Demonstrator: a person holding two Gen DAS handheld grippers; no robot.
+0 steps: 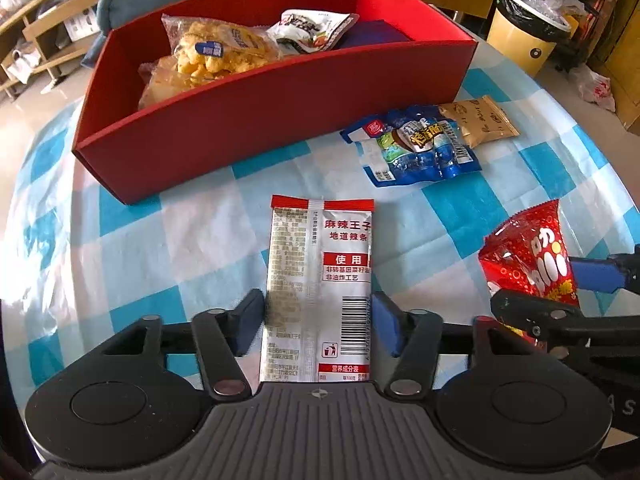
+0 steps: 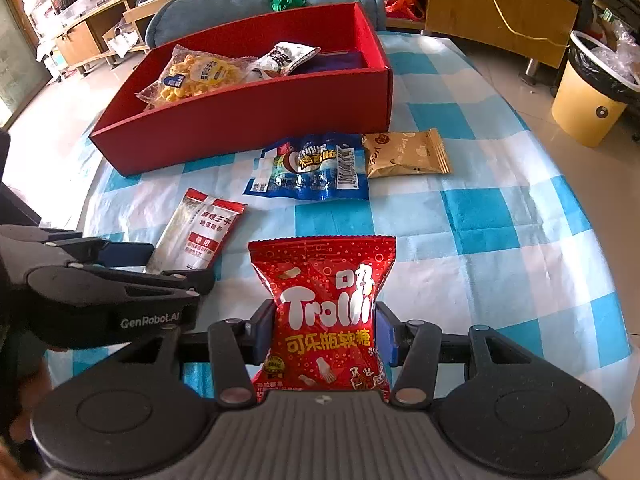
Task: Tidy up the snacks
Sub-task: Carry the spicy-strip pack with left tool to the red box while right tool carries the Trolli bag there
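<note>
Left tool [image 1: 318, 322] has its pads right against both sides of the silver spicy-strip packet [image 1: 320, 280], and the right tool [image 2: 326, 334] is squeezing the red gummy bag [image 2: 326, 312], both down over the checkered desk [image 2: 500, 240]. Further out, the blue sausage pack [image 2: 310, 168] and tan cookie packet [image 2: 404, 154] lie touching on the cloth. Behind them the red box [image 2: 256, 120] holds a yellow puff bag [image 2: 192, 74] and a white snack pouch [image 2: 282, 60].

**Two wrist views, low and close over the table**

Your left wrist camera looks forward along its fingers toward the red box [image 1: 280, 120] in the upper frame. Your right one faces likewise; both share the box and the checked tablecloth [image 2: 500, 240]
</note>
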